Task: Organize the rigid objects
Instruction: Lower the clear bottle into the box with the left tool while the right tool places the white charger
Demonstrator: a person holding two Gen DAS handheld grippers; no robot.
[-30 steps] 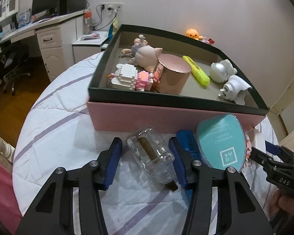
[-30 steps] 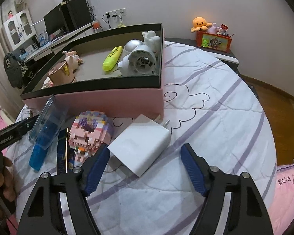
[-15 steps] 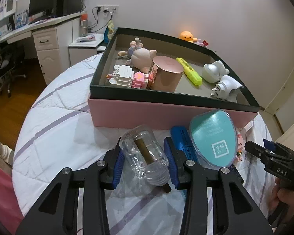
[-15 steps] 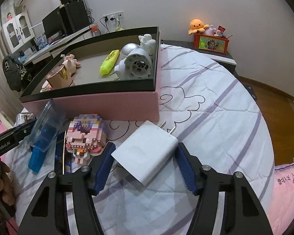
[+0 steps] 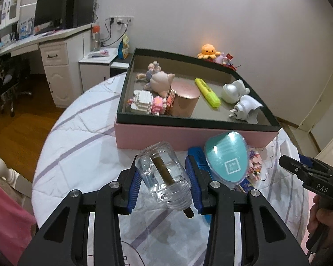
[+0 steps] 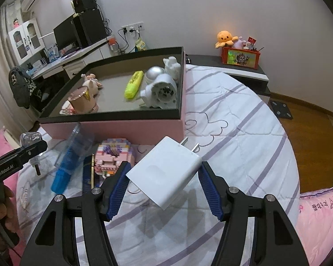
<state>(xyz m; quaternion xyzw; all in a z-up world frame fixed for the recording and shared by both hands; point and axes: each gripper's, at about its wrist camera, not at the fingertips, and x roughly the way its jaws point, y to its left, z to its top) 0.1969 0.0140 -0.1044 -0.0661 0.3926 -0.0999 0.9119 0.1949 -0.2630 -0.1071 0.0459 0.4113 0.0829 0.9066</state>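
Note:
My left gripper (image 5: 164, 178) is shut on a clear glass bottle (image 5: 163, 174) with a brown stick inside, lifted a little off the bed. My right gripper (image 6: 164, 174) is shut on a white plug charger (image 6: 165, 169), its two prongs pointing toward the box. The pink box with a dark rim (image 5: 188, 119) (image 6: 113, 116) sits ahead and holds a rose-gold tin (image 5: 183, 98), a yellow highlighter (image 5: 207, 92), block toys and white plugs. In the right wrist view the left gripper (image 6: 22, 153) shows at the left edge with the bottle.
On the striped bedspread in front of the box lie a teal-lidded clear case (image 5: 227, 160), a blue tube (image 6: 63, 174) and a pink block toy (image 6: 113, 155). A desk with a monitor (image 5: 51, 14) stands far left. Wooden floor surrounds the bed.
Both grippers closed, the left on the bottle and the right on the charger. Both have since risen slightly, carrying their objects off the bedspread.

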